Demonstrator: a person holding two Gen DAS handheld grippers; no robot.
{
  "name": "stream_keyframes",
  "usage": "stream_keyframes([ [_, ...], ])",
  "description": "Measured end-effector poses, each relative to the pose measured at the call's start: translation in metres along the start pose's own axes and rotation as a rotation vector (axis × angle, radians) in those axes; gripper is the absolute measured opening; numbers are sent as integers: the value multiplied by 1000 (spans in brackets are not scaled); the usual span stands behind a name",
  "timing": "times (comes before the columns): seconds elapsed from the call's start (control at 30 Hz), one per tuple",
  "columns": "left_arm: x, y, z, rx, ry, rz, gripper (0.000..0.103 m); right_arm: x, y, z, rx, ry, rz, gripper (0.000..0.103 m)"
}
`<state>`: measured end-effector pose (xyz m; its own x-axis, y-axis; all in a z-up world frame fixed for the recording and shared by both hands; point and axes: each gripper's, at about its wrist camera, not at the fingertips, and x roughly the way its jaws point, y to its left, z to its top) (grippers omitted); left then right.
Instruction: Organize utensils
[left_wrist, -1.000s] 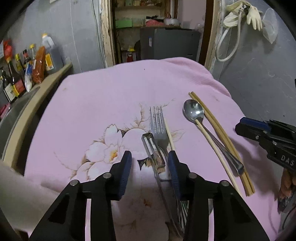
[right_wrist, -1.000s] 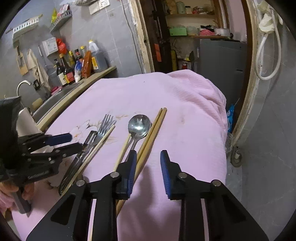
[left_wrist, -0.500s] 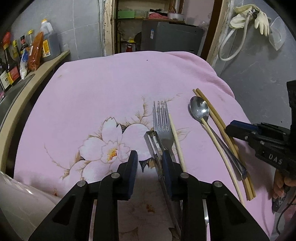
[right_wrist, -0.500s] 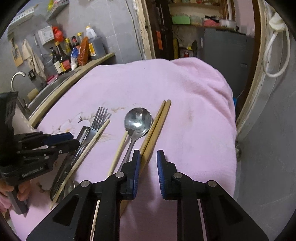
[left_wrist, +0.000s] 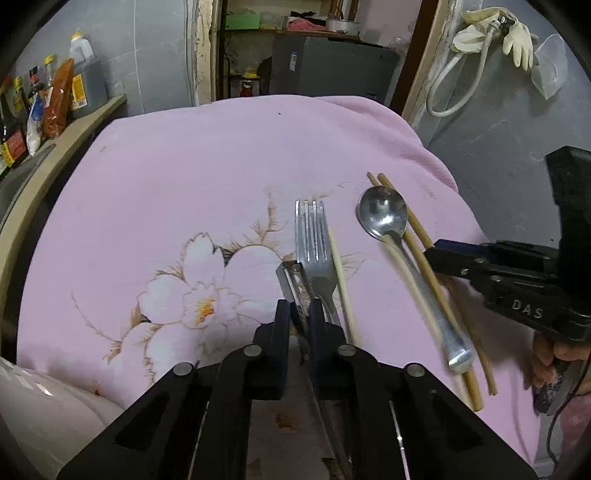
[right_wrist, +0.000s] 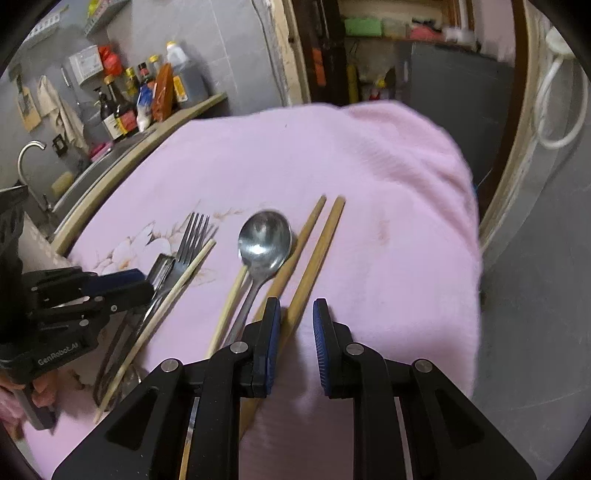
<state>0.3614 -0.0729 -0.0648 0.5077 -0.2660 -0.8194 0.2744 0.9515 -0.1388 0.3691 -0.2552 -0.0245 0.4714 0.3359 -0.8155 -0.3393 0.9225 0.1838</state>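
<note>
In the left wrist view my left gripper (left_wrist: 299, 314) sits low at bottom centre, clenched on the metal peeler (left_wrist: 293, 286) just left of the fork (left_wrist: 314, 243) on the pink cloth (left_wrist: 203, 177). In the right wrist view my right gripper (right_wrist: 295, 325) is low at bottom centre, released, jaws apart around one brown chopstick (right_wrist: 317, 254); the spoon (right_wrist: 264, 243) lies just left, mid-frame.

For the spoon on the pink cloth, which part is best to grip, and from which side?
Probably the handle, near its free end. The spoon lies flat, bowl away from the cameras, handle pointing toward them. Chopsticks lie close on both sides, so come from above with the fingers across the thin handle. The rounded bowl would likely slip.
</note>
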Motion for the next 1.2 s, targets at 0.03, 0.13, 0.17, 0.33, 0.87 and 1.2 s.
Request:
stream_keyframes([
  [0.03,0,0,0,-8,3,-9,6,0,-1,0,9,-1,6,16],
  [0.13,-1,1,-2,-25,10,-27,4,-3,-2,-3,27,-4,21,12],
  [0.17,-2,1,-3,-29,10,-30,3,-5,-2,-4,33,-6,25,11],
  [0.33,-11,1,-11,-56,15,-31,2,-16,3,-15,11,-18,-15,9],
  [0.87,-43,3,-43,14,18,-66,7,-39,10,-42,-19,5,-51,8],
  [1.2,-33,-6,-35,49,80,-20,21,-30,10,-32,-29,18,-69,10],
])
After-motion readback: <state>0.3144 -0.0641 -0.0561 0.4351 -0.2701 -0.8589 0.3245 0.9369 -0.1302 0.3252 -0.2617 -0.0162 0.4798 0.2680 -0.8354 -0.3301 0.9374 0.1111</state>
